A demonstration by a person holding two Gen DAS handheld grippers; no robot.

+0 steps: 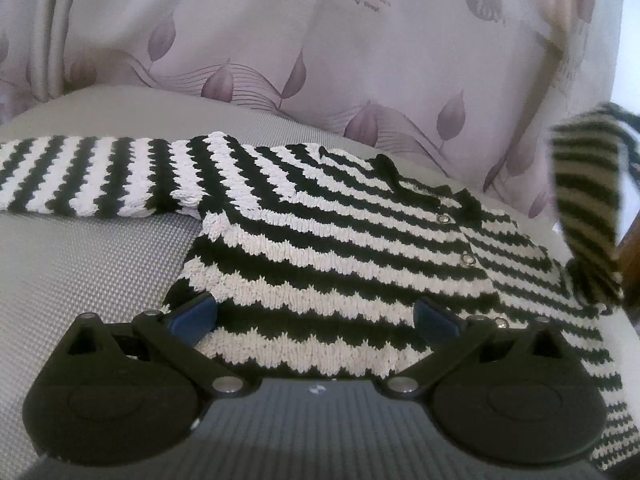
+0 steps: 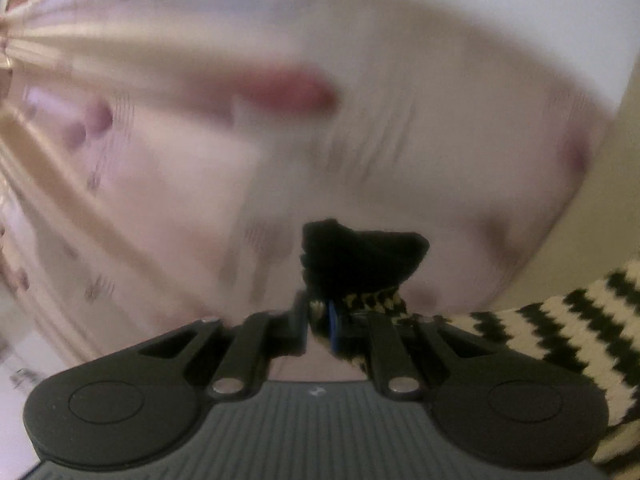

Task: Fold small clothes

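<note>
A small black-and-white striped knit cardigan (image 1: 320,232) with snap buttons lies flat on a grey textured surface (image 1: 80,272). One sleeve (image 1: 88,176) stretches out to the left. My left gripper (image 1: 314,314) is open, low over the cardigan's bottom hem, fingers apart on either side of the knit. The other sleeve (image 1: 584,208) is lifted in the air at the right, blurred. My right gripper (image 2: 320,320) is shut on that sleeve's black cuff (image 2: 360,256), and the striped sleeve (image 2: 560,336) trails off to the right.
A pale curtain with purple leaf prints (image 1: 320,60) hangs right behind the grey surface. A brown wooden edge (image 1: 630,252) shows at the far right. The right wrist view is heavily motion blurred.
</note>
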